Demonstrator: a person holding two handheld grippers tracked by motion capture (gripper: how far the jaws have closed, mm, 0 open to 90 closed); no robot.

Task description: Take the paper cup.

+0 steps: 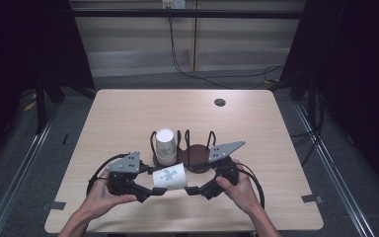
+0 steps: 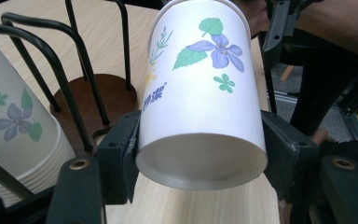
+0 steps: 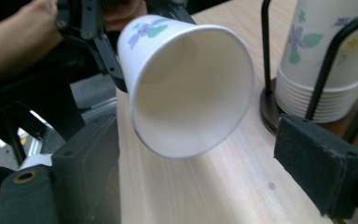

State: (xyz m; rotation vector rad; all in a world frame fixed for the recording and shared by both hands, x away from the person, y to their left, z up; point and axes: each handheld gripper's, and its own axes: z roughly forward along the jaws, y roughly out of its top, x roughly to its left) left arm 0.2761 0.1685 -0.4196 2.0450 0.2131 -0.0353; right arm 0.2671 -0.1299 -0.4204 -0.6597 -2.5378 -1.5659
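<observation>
A white paper cup (image 1: 170, 177) printed with blue flowers lies on its side just above the table's front. My left gripper (image 1: 154, 186) is shut on its base end; in the left gripper view the pads (image 2: 123, 154) press both sides of the cup (image 2: 200, 84). Its open mouth (image 3: 191, 84) faces my right gripper (image 3: 205, 158), which stands open with a jaw on either side of the rim, apart from it. In the high view the right gripper (image 1: 191, 189) is just right of the cup. A stack of like cups (image 1: 165, 145) stands upside down in a black wire rack (image 1: 197, 158).
The rack's brown base (image 2: 98, 98) and wire loops stand right behind the held cup, with the cup stack (image 3: 321, 60) in its left slot. A small dark hole (image 1: 219, 102) lies at the table's far right. Bare wood lies left and right of the hands.
</observation>
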